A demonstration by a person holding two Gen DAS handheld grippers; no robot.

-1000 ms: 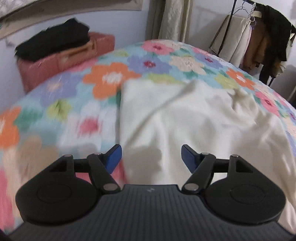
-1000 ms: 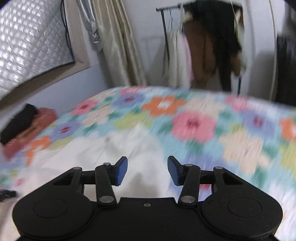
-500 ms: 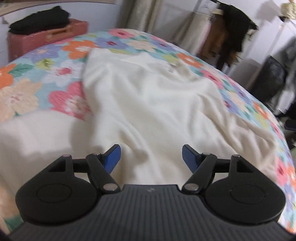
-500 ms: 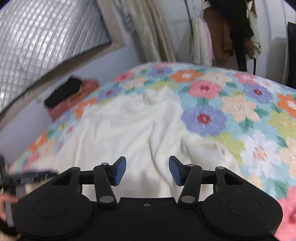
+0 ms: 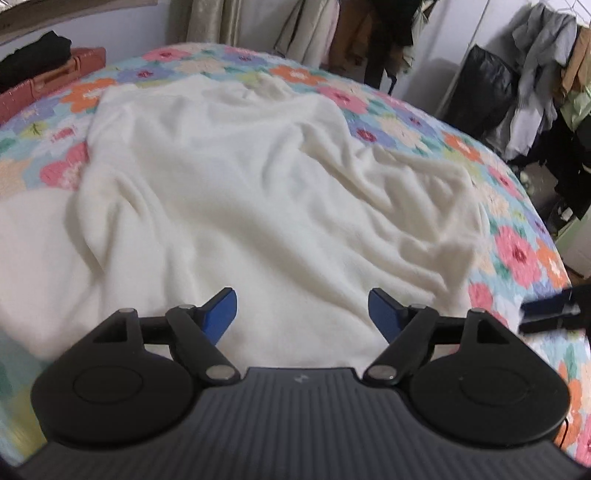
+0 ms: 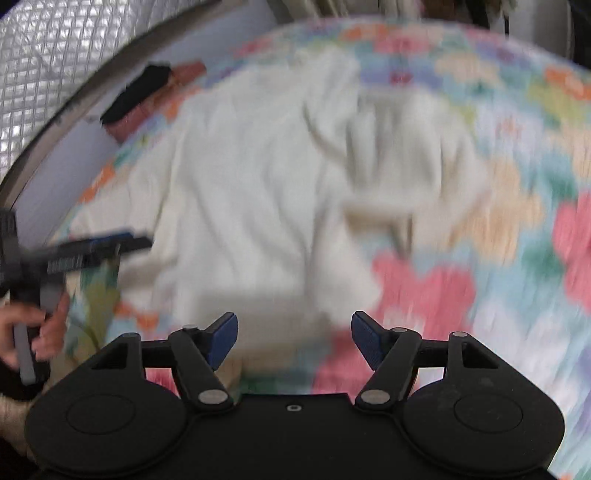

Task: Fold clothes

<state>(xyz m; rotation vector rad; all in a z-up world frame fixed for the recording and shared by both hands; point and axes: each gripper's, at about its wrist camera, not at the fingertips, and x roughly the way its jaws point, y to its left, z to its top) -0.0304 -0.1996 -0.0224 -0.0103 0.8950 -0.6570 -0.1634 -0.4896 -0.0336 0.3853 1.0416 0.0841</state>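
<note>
A cream fleece garment lies spread and wrinkled across the flowered bedspread. My left gripper hovers over the garment's near edge, its jaws opening, with nothing pinched between the blue pads. In the blurred right wrist view the same garment fills the middle. My right gripper hangs above its near hem, jaws opening and holding nothing. The left gripper shows at that view's left edge, held by a hand. The right gripper's tips peek in at the left wrist view's right edge.
A red-brown case with dark folded clothes on it sits at the bed's far left by the wall. Curtains and a rack of hanging clothes stand behind the bed. More clothes on a rack hang at the right.
Both views swung from the bed's far side down onto the garment, which now fills them. Both grippers' jaws stand wider apart than before. Each gripper has come into the other's view.
</note>
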